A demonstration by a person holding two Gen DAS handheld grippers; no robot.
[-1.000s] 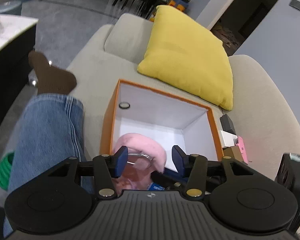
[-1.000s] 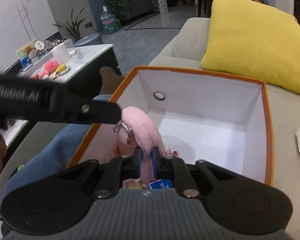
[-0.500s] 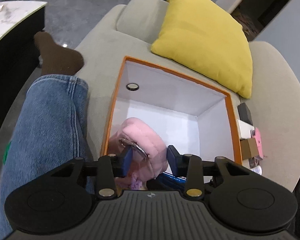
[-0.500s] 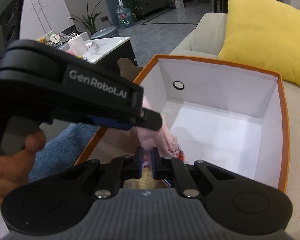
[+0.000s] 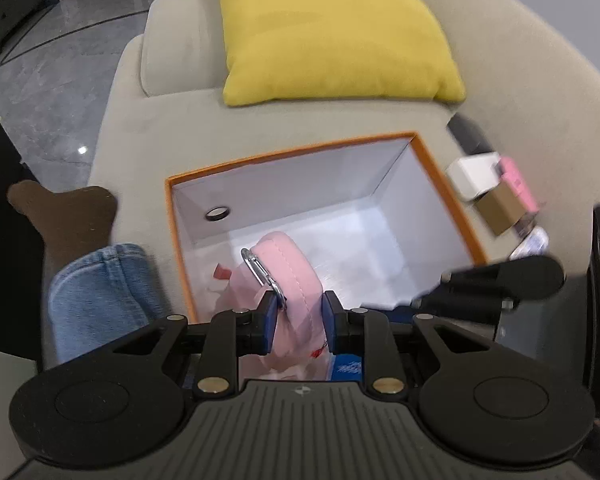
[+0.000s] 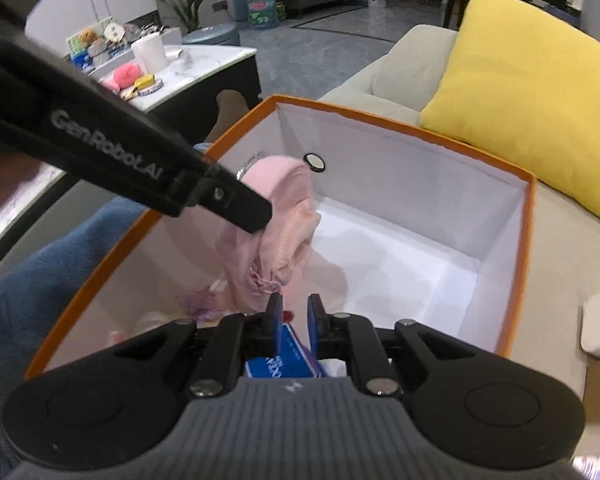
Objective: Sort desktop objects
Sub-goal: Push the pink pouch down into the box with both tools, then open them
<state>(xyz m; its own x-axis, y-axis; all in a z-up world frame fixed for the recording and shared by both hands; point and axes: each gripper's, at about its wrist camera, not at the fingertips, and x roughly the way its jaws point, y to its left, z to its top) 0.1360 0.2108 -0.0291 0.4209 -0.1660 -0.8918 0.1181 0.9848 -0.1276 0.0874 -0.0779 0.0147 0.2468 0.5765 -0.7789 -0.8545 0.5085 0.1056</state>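
Observation:
An orange box [image 5: 440, 184] with white inside sits on the beige sofa. My left gripper [image 5: 298, 316] is shut on a soft pink pouch [image 5: 290, 264] with a metal ring [image 5: 260, 272], held over the box's near side. In the right wrist view the pouch [image 6: 284, 216] hangs from the left gripper's finger above the box [image 6: 530, 216]. My right gripper [image 6: 294, 320] is slightly open and empty just below the pouch. A blue-and-white packet [image 6: 288, 356] and small purple items [image 6: 200, 304] lie in the box's near end.
A yellow cushion [image 5: 328, 28] leans at the sofa back. Small white, pink and brown boxes [image 5: 496, 188] lie right of the orange box. A jeans leg [image 5: 96, 292] and brown sock are at its left. A marble table [image 6: 188, 60] holds toys and a cup.
My left gripper closed on the pink pouch and lifted it. My right gripper let go of the pouch and opened slightly, drawing back.

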